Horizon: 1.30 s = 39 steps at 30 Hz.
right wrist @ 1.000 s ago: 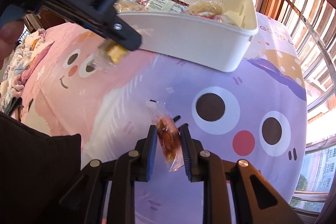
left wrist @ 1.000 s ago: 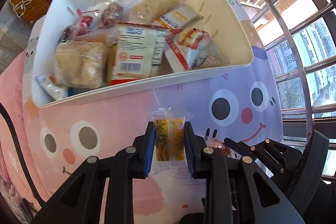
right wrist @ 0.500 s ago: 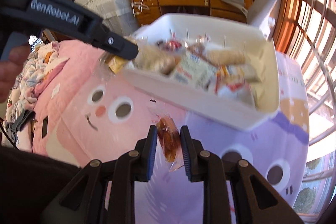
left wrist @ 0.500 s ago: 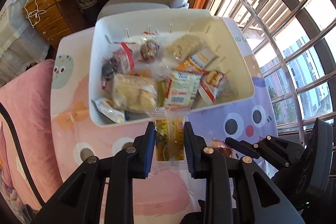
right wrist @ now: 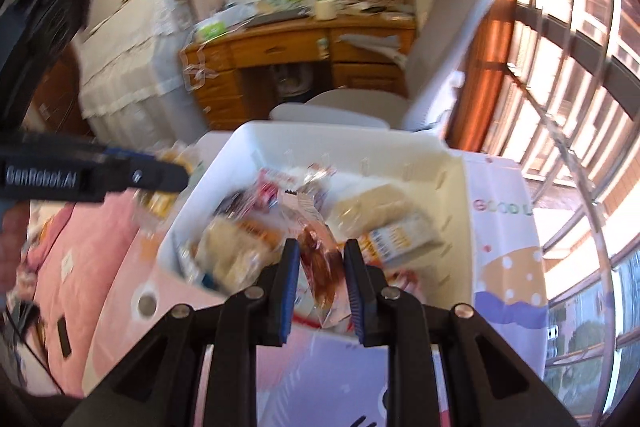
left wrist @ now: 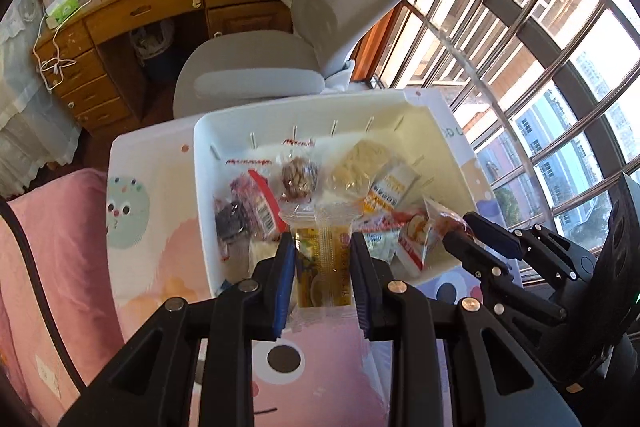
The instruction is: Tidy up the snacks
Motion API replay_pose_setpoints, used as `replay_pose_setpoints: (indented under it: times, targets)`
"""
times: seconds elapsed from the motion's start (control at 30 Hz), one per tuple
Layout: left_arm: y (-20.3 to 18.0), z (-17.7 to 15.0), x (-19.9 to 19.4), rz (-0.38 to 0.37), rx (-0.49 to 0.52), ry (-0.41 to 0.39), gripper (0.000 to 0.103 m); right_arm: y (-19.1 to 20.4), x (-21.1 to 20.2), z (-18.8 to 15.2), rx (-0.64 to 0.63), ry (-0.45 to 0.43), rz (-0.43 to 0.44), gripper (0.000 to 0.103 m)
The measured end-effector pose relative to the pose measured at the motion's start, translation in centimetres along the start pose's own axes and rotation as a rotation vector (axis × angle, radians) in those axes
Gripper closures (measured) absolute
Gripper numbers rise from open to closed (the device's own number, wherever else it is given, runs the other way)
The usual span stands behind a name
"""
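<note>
A white bin [left wrist: 400,111] [right wrist: 248,143] full of wrapped snacks sits on the cartoon-print table cover. My left gripper [left wrist: 322,267] is shut on a yellow snack packet [left wrist: 322,267] and holds it over the bin's near edge. My right gripper [right wrist: 320,267] is shut on a clear packet with a red-brown snack [right wrist: 320,263], held above the bin's near side. The right gripper also shows in the left wrist view [left wrist: 460,231], its packet tip over the bin. The left gripper shows blurred at the left of the right wrist view [right wrist: 160,175].
A grey office chair [left wrist: 280,67] stands just behind the table. A wooden desk [left wrist: 132,11] with clutter is farther back. Barred windows [left wrist: 540,47] run along the right. A pink bedcover [left wrist: 40,247] lies at the left.
Both grippers have risen and moved forward with their packets, from above the table cover to over the bin's near edge. The view now tilts up toward the chair and desk.
</note>
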<state>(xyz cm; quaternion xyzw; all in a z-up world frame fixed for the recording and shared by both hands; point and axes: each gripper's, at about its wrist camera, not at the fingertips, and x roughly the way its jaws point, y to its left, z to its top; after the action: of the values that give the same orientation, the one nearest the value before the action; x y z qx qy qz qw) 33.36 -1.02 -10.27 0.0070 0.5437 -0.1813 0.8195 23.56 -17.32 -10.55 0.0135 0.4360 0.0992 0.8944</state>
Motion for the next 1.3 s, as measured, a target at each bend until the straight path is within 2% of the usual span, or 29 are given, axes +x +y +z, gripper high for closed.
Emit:
replay_pose_setpoints:
  times: [0.03,0.07,0.17,0.2,0.3,0.43,0.5,0.57,0.7,0.83,1.03,1.2,1.3]
  targets:
    - [0.1,0.2,-0.1,-0.008,0.004,-0.012,0.072,-0.1,-0.1,0.2,0.012,-0.005,-0.005,0.079]
    - [0.1,0.2,-0.2,-0.017,0.012,-0.027,0.065,-0.3,-0.1,0.4,0.024,-0.008,-0.011,0.078]
    - [0.0,0.1,-0.6,-0.029,0.035,-0.061,0.027,-0.8,-0.1,0.9,0.072,0.000,-0.030,0.078]
    - [0.1,0.0,-0.7,-0.034,0.029,-0.058,0.024,-0.8,-0.1,0.8,0.086,0.005,-0.033,0.076]
    - [1.0,-0.5,-0.7,-0.078,-0.011,-0.036,0.024,-0.6,-0.1,0.2,0.124,0.027,-0.063,0.065]
    - [2.6,-1.8,-1.0,-0.110,-0.074,-0.019,0.023,-0.2,-0.1,-1.3,0.202,0.074,-0.062,0.063]
    - [3.7,-3.1,-1.4,-0.132,-0.106,-0.040,0.023,0.2,-0.4,-2.5,0.237,0.106,-0.067,0.059]
    - [4.6,-4.5,-1.8,-0.130,-0.142,-0.058,0.022,0.6,-0.7,-3.8,0.271,0.137,-0.070,0.044]
    - [6.5,-8.4,-2.5,-0.097,-0.214,-0.055,0.022,1.2,-1.4,-6.6,0.324,0.192,-0.033,0.028]
    - [7.3,-12.9,-3.7,-0.077,-0.252,-0.035,0.022,2.0,-2.4,-9.2,0.297,0.258,-0.030,0.023]
    - [5.8,-18.3,-6.2,-0.061,-0.282,-0.038,0.022,2.6,-5.9,-12.3,0.278,0.285,0.001,0.012]
    - [1.7,-21.4,-9.5,-0.028,-0.223,-0.077,0.020,3.8,-9.9,-13.7,0.213,0.300,0.048,0.009]
    - [-0.7,-22.7,-11.3,-0.035,-0.189,-0.092,0.020,4.9,-12.4,-14.3,0.129,0.304,0.058,0.009]
